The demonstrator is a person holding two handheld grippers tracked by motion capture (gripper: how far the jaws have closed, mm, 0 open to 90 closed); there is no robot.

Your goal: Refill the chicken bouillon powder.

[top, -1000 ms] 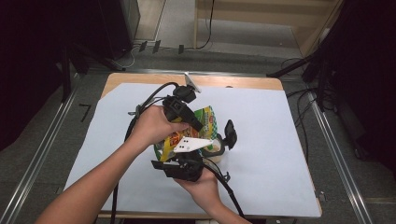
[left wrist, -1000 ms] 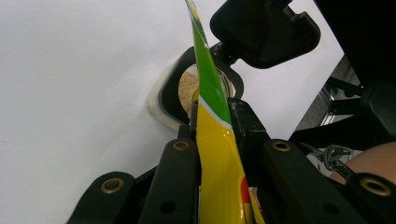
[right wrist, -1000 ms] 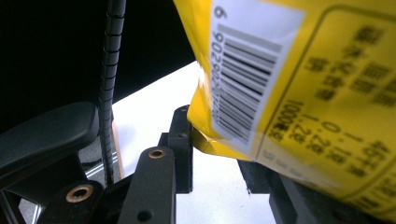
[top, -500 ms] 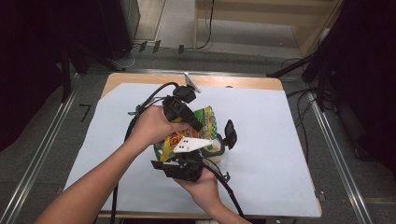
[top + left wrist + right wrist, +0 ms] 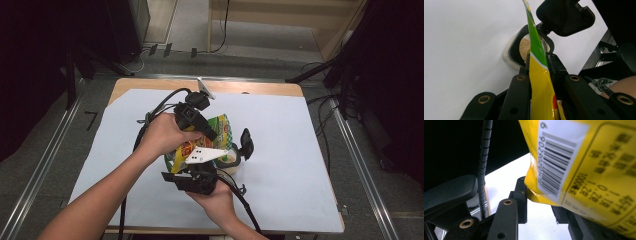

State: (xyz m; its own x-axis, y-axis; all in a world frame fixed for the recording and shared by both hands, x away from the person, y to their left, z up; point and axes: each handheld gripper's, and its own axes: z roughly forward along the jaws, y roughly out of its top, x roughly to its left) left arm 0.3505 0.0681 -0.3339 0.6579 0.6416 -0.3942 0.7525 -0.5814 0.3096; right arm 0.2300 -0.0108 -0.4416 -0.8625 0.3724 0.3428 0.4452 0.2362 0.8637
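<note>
A yellow and green snack bag (image 5: 221,129) hangs tilted over a small pale container (image 5: 230,160) on the white table cover. The container's black lid (image 5: 246,143) stands flipped up. In the left gripper view, my left gripper (image 5: 539,65) is shut on the bag's (image 5: 537,50) thin upper edge, right above the container (image 5: 523,47), which holds tan crumbs. My left gripper (image 5: 209,133) comes in from the upper left in the high view. My right gripper (image 5: 199,169) sits below the bag. In the right gripper view, my right gripper (image 5: 541,200) clasps the bottom corner of the bag (image 5: 586,170), beside the barcode.
A white sheet (image 5: 300,150) covers the wooden table (image 5: 260,88). A small clear strip (image 5: 205,88) lies at the far edge. Cables trail from both grippers toward the person. Metal rails (image 5: 357,165) run along both sides of the table.
</note>
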